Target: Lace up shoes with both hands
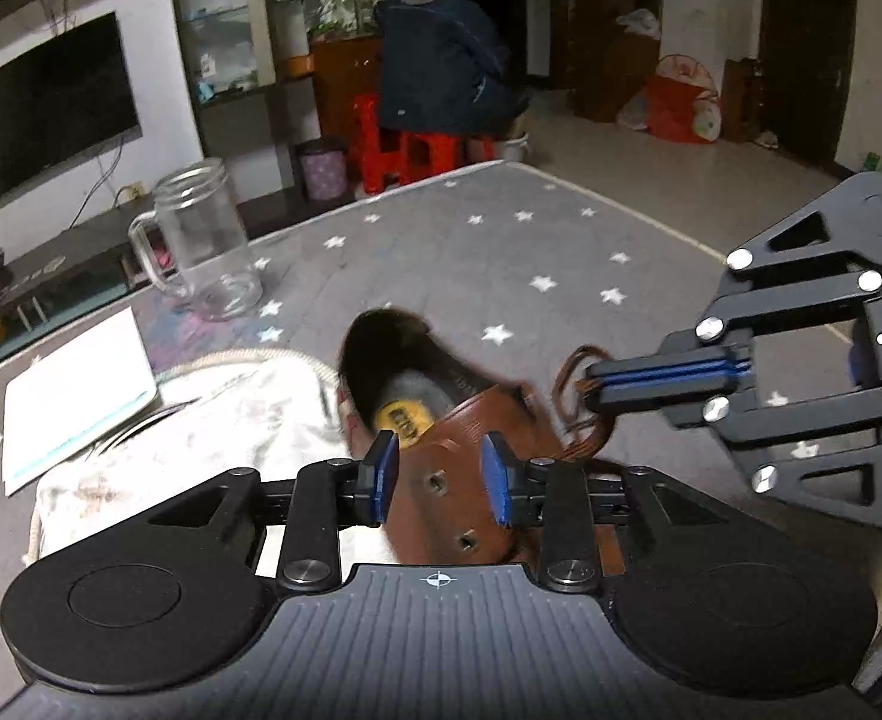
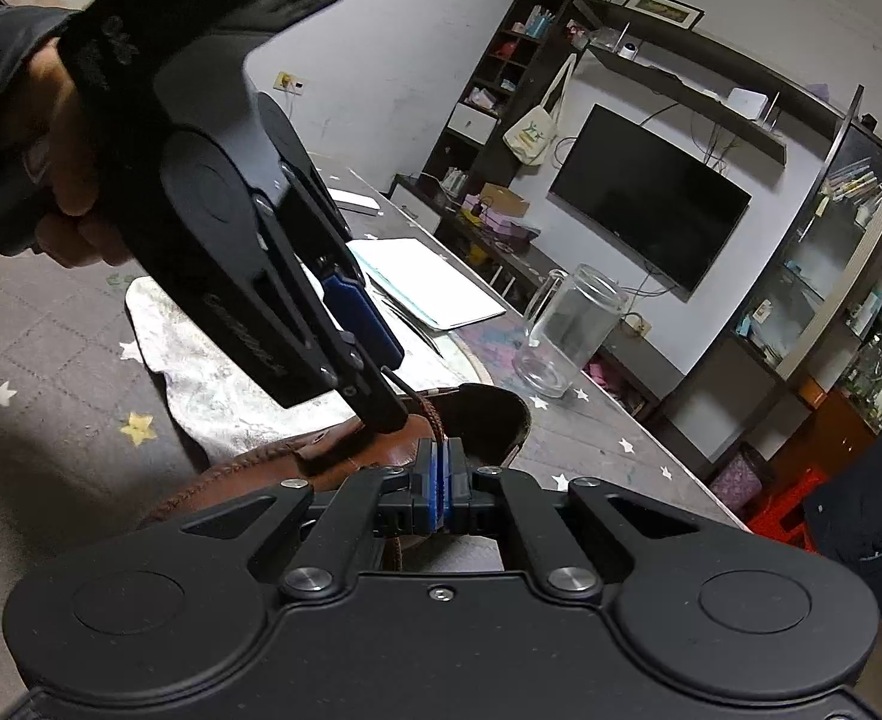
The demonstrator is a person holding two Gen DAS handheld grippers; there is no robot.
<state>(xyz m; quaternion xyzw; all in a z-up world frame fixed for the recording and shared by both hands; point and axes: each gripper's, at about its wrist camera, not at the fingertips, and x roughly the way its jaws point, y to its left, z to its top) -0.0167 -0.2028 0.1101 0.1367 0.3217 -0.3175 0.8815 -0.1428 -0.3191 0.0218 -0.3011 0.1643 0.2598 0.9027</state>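
A brown leather shoe (image 1: 441,432), eyelets bare and yellow label inside, lies on your star-print mat (image 1: 471,252) beside a white cloth (image 1: 213,420). Your left gripper (image 1: 441,477) straddles its eyelet flap, pads parted; your right gripper (image 1: 597,387) is clamped on the brown lace (image 1: 567,366).

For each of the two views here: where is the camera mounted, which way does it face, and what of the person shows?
Left wrist: on the left gripper, looking down across its blue pads that flank the brown shoe; the right gripper enters from the right. No hand shows.
Right wrist: on the right gripper, shut on the lace, facing the TV wall; a hand and sleeve hold the left gripper.
Shared: shoe, glass jar, white booklet.
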